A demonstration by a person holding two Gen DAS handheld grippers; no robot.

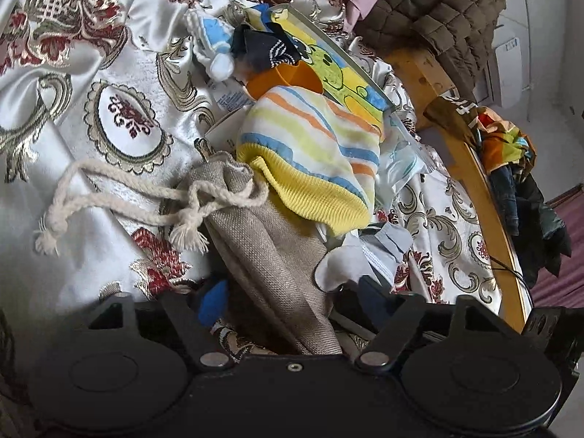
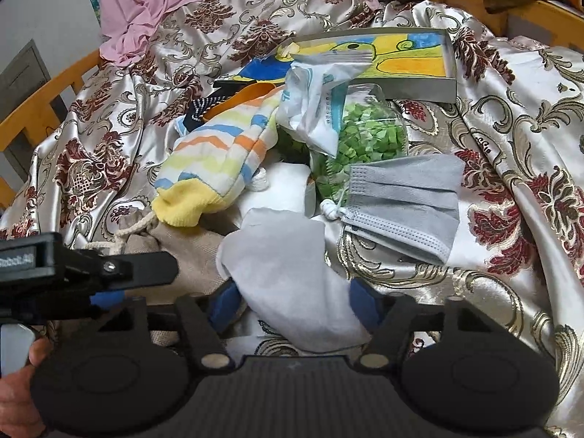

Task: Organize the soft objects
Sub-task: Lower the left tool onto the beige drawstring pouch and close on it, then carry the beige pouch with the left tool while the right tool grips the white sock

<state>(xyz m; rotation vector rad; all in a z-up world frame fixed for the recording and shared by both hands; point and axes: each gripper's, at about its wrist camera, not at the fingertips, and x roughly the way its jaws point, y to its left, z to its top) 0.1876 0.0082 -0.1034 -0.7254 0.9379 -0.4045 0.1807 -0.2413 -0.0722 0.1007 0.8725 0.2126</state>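
Soft clutter heaped mid-bed, both grippers at its near edge

The left gripper (image 1: 288, 292) stands wide around a coarse burlap drawstring pouch (image 1: 262, 241); the right gripper (image 2: 292, 303) stands wide around a limp grey cloth (image 2: 284, 270). Just beyond lie a ribbed striped sock (image 2: 215, 157) and a pleated grey face mask (image 2: 401, 204) on the glossy brocade bedspread (image 2: 511, 146), framed by a wooden bed rail (image 1: 481, 197).

Both tongs, left (image 1: 288, 301) and right (image 2: 292, 304), reach forward with jaws spread, seemingly gripping nothing.
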